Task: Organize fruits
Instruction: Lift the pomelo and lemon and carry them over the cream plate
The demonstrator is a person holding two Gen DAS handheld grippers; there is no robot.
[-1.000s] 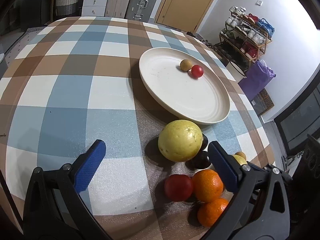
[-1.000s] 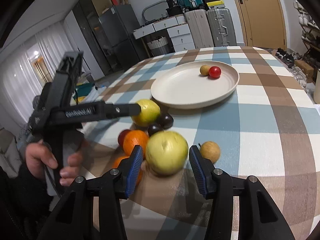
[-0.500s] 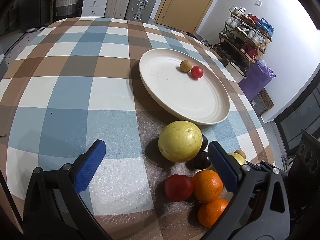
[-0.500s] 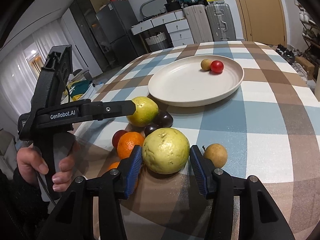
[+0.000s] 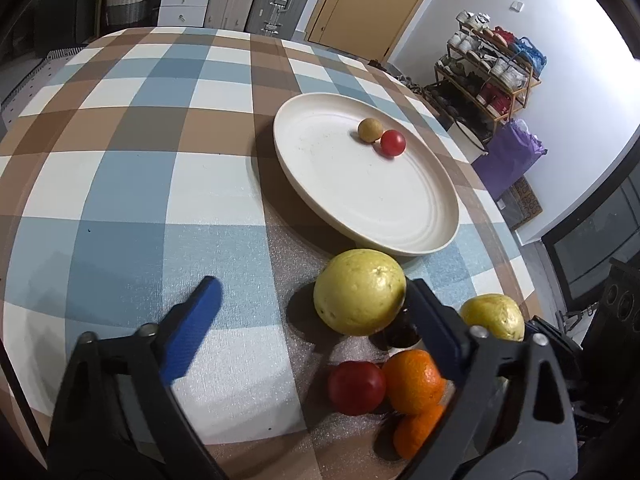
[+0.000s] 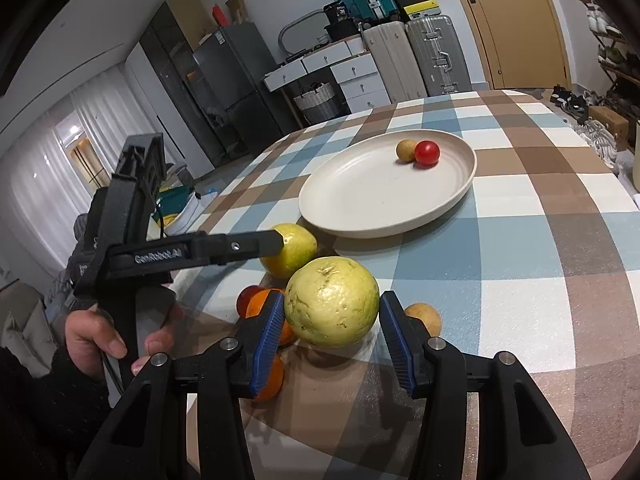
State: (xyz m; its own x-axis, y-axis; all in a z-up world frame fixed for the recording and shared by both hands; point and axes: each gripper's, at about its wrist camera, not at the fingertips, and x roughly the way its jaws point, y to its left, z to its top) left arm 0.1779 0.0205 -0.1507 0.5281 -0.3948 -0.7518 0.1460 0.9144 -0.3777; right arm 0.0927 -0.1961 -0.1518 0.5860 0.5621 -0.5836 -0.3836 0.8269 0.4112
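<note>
The checked table fills both views, and the wide cream plate sits at its far right with a tan ball fruit touching a small red fruit near the plate's far rim. Your right gripper has its blue pads spread either side of the big green-yellow guava; whether they press on it or merely flank it, you cannot tell. Your left gripper stands wide open, gripping nothing, with the yellow pear between its fingers. Near you lie an orange, a red apple touching it, and a dark plum behind them.
</note>
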